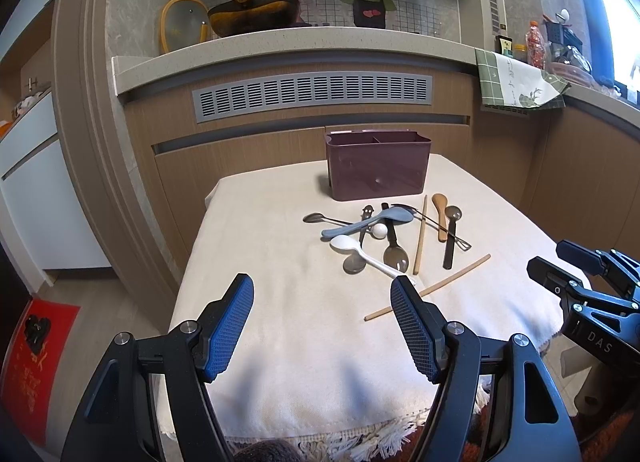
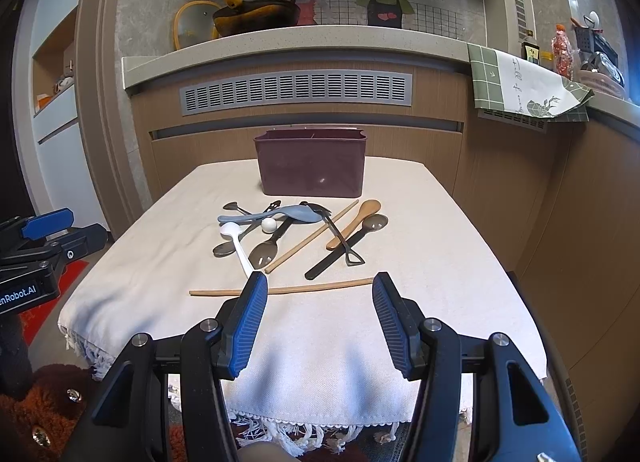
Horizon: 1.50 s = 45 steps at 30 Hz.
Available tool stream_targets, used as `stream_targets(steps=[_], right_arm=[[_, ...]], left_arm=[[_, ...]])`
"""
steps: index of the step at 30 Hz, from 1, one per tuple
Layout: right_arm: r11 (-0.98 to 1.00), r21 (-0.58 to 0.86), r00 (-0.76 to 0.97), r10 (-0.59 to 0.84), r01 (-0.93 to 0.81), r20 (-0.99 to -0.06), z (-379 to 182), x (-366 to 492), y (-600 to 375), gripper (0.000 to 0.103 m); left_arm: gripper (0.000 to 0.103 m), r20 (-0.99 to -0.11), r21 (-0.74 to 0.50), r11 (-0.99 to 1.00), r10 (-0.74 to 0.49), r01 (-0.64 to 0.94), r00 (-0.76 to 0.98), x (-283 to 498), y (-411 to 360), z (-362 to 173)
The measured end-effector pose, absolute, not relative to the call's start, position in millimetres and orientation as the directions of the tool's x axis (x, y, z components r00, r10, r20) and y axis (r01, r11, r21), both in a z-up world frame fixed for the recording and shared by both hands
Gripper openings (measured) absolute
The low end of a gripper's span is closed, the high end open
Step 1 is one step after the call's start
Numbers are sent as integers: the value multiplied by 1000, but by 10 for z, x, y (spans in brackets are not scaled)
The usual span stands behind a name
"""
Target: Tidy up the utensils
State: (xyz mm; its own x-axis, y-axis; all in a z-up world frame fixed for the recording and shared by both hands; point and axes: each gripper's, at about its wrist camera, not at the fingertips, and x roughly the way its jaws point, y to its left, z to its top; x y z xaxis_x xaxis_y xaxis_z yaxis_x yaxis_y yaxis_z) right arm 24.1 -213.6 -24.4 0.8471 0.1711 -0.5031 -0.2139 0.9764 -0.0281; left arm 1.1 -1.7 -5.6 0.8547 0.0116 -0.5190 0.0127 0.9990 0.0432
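your left gripper (image 1: 322, 286) and right gripper (image 2: 320, 284) both gape wide, holding nothing — the utensils (image 2: 296, 230) lie mid-frame, crisscrossed; the nearest chopstick (image 2: 288, 289) runs left-right — holder (image 2: 312, 166) behind.

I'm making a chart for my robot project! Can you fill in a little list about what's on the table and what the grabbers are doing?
surface: table under a cream cloth
container: dark red utensil box, upright at the far end
utensils: loose heap of spoons and scoops in front of the box
nearest item: wooden chopstick, lying crosswise
left gripper: open, empty
right gripper: open, empty
sorted so far: nothing seen in the box
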Motion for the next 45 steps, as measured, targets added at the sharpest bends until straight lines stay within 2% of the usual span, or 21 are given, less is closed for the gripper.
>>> stream_targets(steps=[45], right_arm=[[977,-32,837,165,-213,-523,-281,265,-2142,53]], left_arm=[[71,-538,29,1000,13,3,843,-20,0,-60]])
